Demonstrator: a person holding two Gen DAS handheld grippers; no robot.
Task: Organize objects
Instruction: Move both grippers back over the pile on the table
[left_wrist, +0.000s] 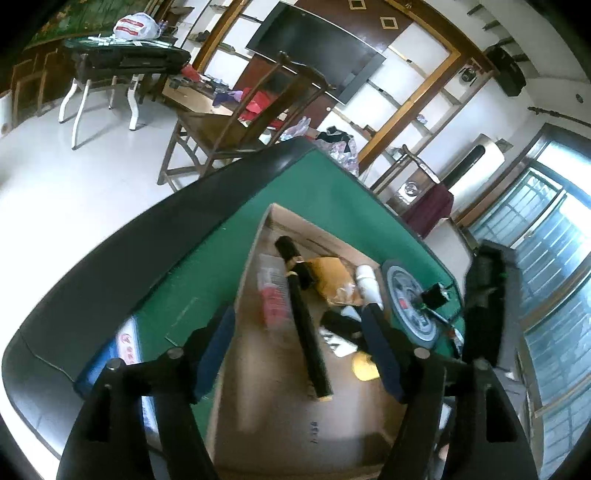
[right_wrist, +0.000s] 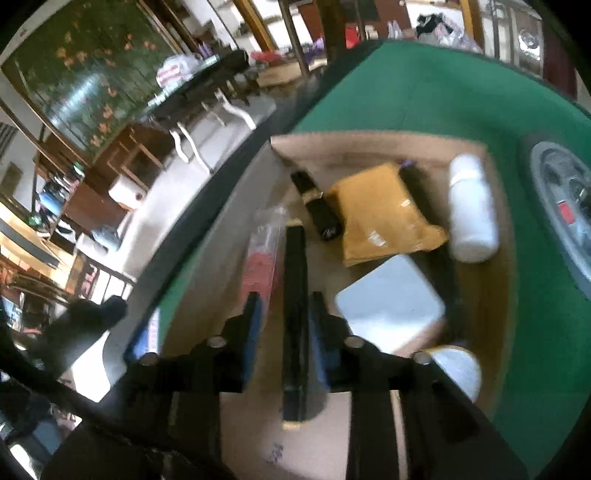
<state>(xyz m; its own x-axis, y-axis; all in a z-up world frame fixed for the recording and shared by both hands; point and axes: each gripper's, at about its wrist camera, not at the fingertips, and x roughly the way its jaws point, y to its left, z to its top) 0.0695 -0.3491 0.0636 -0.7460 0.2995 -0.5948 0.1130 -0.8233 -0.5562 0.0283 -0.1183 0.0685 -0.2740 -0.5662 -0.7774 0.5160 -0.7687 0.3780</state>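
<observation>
A long black bar (right_wrist: 295, 317) with pale ends lies in the box (right_wrist: 369, 147) between both released tools.

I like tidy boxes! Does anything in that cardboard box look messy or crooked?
A bit, yes. The long black stick lies slanted along the cardboard box floor, and the yellow envelope sits crooked, half over a short black tube. The white bottle lies on its side. Nothing looks spilled or broken.

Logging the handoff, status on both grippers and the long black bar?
Left gripper open, empty. Right gripper open astride the long black bar, which lies in the cardboard box. Nothing in the way.
</observation>
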